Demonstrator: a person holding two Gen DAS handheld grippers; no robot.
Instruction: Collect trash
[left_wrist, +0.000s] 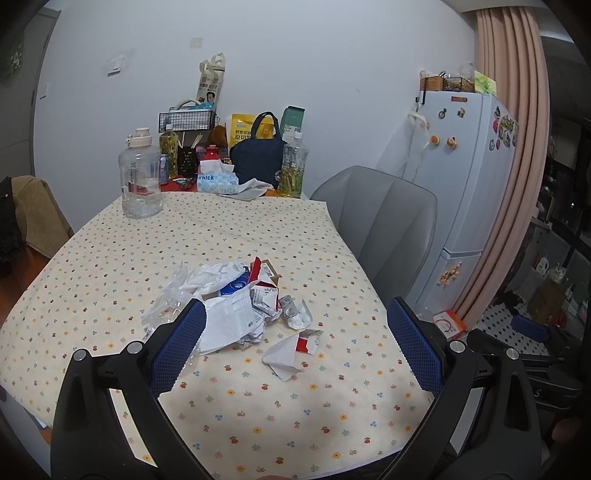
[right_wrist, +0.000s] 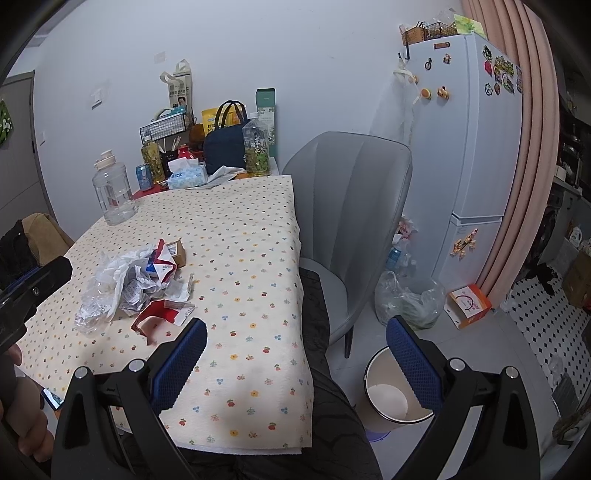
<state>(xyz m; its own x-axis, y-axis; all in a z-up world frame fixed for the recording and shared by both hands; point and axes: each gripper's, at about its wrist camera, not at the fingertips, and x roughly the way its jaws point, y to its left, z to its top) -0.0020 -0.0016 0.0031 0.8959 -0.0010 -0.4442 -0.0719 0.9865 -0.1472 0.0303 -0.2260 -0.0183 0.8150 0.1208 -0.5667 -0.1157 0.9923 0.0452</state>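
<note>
A pile of trash (left_wrist: 236, 299) lies on the flowered tablecloth (left_wrist: 258, 398): crumpled white paper, clear plastic, red-and-white torn packaging and a pill blister. A torn red-and-white paper scrap (left_wrist: 291, 350) lies apart, nearer me. My left gripper (left_wrist: 295, 343) is open and empty, its fingers straddling the pile's near side above the table. In the right wrist view the same pile (right_wrist: 136, 284) and scrap (right_wrist: 162, 314) lie at left. My right gripper (right_wrist: 295, 358) is open and empty over the table's right edge. A white waste bin (right_wrist: 391, 395) stands on the floor below it.
A big clear jug (left_wrist: 140, 177), bottles, a tissue box (left_wrist: 218, 181), a navy bag (left_wrist: 258, 155) and a wire basket crowd the table's far end. A grey chair (right_wrist: 354, 206) stands right of the table, then a plastic bag (right_wrist: 410, 299), an orange box and a fridge (right_wrist: 476, 140).
</note>
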